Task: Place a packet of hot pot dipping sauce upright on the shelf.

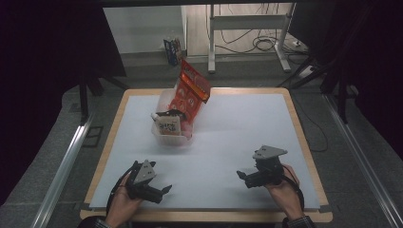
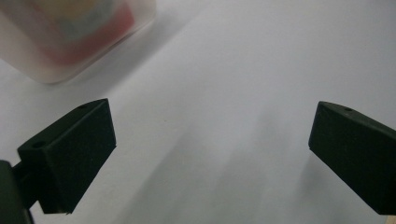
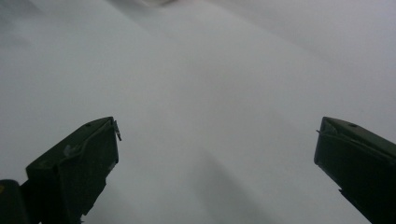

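Note:
A translucent plastic bin (image 1: 161, 102) stands on the white mat at the back left of the middle. A red snack bag (image 1: 192, 88) sticks up out of it, leaning right, and a small tan packet (image 1: 169, 126) lies at its front. The bin's corner (image 2: 70, 42) appears blurred at the top left of the left gripper view. My left gripper (image 1: 164, 191) rests near the front edge, open, jaws wide apart over bare mat (image 2: 210, 140). My right gripper (image 1: 243, 176) sits at the front right, also open with nothing between its jaws (image 3: 215, 154).
The white mat (image 1: 237, 128) covers a wooden table (image 1: 304, 137). Metal rails run along both sides on the floor. A desk frame (image 1: 247, 28) with cables and a small box (image 1: 172, 50) stand beyond the table's far edge.

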Tool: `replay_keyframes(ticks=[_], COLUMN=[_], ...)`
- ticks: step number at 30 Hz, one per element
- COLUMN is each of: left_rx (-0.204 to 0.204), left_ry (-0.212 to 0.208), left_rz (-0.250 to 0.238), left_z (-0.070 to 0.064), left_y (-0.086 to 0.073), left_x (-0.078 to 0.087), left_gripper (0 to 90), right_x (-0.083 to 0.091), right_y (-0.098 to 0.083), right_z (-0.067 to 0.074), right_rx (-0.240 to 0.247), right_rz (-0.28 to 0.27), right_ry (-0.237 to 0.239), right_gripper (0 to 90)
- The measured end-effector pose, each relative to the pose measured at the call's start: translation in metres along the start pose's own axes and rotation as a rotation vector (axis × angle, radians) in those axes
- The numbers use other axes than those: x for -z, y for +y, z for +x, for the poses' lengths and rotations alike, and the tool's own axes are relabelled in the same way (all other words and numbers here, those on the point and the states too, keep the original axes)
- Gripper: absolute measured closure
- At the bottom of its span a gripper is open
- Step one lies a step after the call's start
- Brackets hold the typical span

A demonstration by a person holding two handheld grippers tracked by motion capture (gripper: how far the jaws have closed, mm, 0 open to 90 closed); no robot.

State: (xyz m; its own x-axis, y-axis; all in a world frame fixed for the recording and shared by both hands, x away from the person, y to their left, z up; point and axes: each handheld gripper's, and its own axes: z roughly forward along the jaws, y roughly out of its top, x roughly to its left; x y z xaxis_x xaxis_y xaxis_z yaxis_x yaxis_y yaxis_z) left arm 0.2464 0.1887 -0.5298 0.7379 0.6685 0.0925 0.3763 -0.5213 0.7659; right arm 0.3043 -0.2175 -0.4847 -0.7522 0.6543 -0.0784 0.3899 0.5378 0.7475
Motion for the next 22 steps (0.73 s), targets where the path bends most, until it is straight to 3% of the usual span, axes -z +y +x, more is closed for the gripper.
replay_keyframes(ticks=[13, 22], left_rx=[0.002, 0.002], left_ry=[-0.001, 0.001], left_rz=[0.004, 0.005], left_z=[0.000, 0.001], left_y=[-0.001, -0.001], left_x=[-0.001, -0.001], left_gripper=[0.6, 0.6], right_x=[0.000, -0.002], right_y=[-0.022, -0.025], right_z=[-0.003, -0.006], right_rx=[-0.027, -0.036], right_rz=[0.057, 0.075], right_ry=[-0.009, 0.001], right_gripper=[0.0, 0.0])
